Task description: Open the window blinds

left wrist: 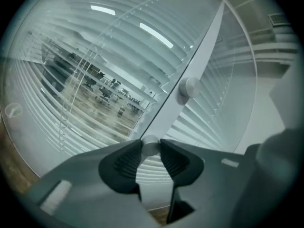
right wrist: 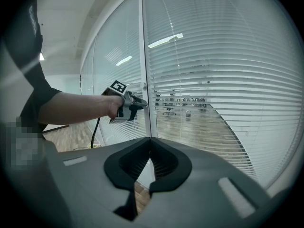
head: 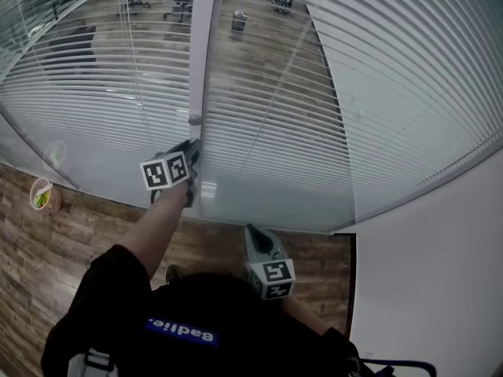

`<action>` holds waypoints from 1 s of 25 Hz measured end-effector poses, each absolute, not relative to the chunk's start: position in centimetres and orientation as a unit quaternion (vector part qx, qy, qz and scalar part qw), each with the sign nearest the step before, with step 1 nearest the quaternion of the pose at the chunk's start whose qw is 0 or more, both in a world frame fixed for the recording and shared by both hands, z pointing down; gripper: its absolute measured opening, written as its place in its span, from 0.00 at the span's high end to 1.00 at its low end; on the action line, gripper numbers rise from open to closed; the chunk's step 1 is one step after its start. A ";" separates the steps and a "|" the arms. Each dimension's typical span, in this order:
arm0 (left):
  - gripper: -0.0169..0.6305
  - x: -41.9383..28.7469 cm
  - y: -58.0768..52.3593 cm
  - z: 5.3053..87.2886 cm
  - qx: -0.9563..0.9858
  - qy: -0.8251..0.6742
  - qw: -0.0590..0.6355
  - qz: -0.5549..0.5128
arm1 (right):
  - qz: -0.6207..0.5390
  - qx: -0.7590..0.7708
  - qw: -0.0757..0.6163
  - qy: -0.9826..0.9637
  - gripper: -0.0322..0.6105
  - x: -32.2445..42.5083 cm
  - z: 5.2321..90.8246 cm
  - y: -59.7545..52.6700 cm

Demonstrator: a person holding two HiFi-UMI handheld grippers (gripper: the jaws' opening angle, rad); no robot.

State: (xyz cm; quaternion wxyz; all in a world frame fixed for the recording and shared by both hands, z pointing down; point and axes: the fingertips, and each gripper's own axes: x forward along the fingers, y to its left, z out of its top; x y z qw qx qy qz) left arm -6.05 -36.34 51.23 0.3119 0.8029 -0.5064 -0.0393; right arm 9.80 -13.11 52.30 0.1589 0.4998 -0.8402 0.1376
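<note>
Blinds' knob [left wrist: 150, 147] sits clamped in left tool [left wrist: 150, 143].

Post [head: 203, 45]: white upright, joining two glass panes.
Floor [head: 102, 222]: wood planks, running left and right from the post's foot.
Cup [head: 41, 195]: on the floor, well left of the post; something green inside.
Wall [head: 424, 273]: plain white, right of the post.
Chairs [head: 179, 2]: dark, behind the glass, left of the post.
Bin [head: 239, 21]: small, behind the glass, just right of the post.

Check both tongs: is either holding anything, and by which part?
Left tongs pinch the lower knob on the post by its round sides. Right tongs are shut, with nothing in them.
</note>
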 end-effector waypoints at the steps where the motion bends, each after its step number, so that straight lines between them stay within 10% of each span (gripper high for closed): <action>1: 0.78 -6.0 -36.3 51.2 0.805 -0.509 0.304 -0.029 | 0.138 0.500 0.158 -0.840 0.94 9.8 52.3 -13.1; 25: 0.78 -5.7 -36.4 51.2 0.814 -0.550 0.134 0.130 | 0.140 0.502 0.151 -0.840 0.95 10.0 52.7 -12.7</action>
